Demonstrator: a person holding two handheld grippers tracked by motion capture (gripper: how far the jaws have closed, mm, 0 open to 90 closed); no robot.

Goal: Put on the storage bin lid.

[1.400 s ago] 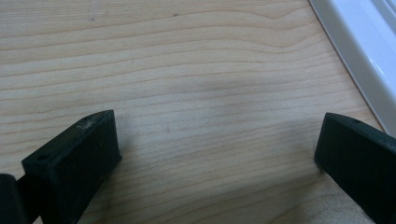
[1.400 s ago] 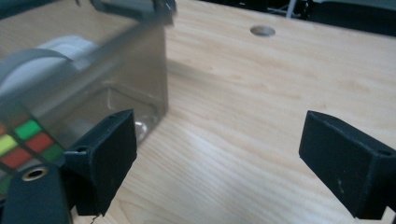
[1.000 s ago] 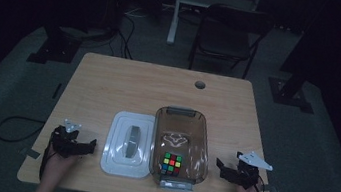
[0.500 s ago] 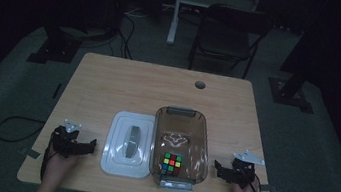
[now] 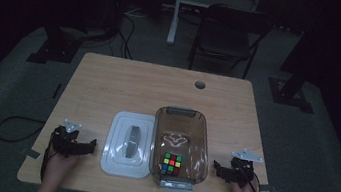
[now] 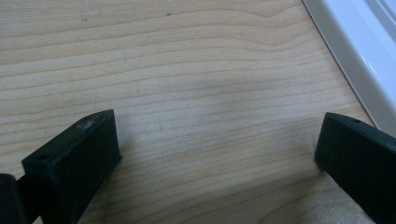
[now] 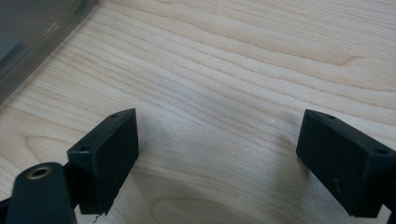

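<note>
At the near edge of the wooden table (image 5: 149, 85), I held both grippers low over the bare wood, one on either side of the two things set in the middle. The left gripper (image 5: 92, 144) sat just left of the white lid (image 5: 127, 143), which lay flat on the table with its grey handle up; in the left gripper view its jaws stood wide apart with nothing between them but wood grain, and the lid's white rim (image 6: 359, 60) ran down the right edge, close to one jaw but not touching. The right gripper (image 5: 215, 167) rested just right of the clear brown-tinted container (image 5: 179, 147), which stood open and touching the lid's right side. In the right gripper view those jaws too were spread wide and empty, with the container's wall (image 7: 32, 42) crossing the upper left corner, apart from the nearer jaw. Inside the container, at the end nearest me, lay a colour cube (image 5: 171, 164), its top face showing red, green, yellow and blue squares. Both hands gripped their tools from below the table's edge, cables trailing. A dark folding chair (image 5: 229, 31) stood beyond the far side of the table.
</note>
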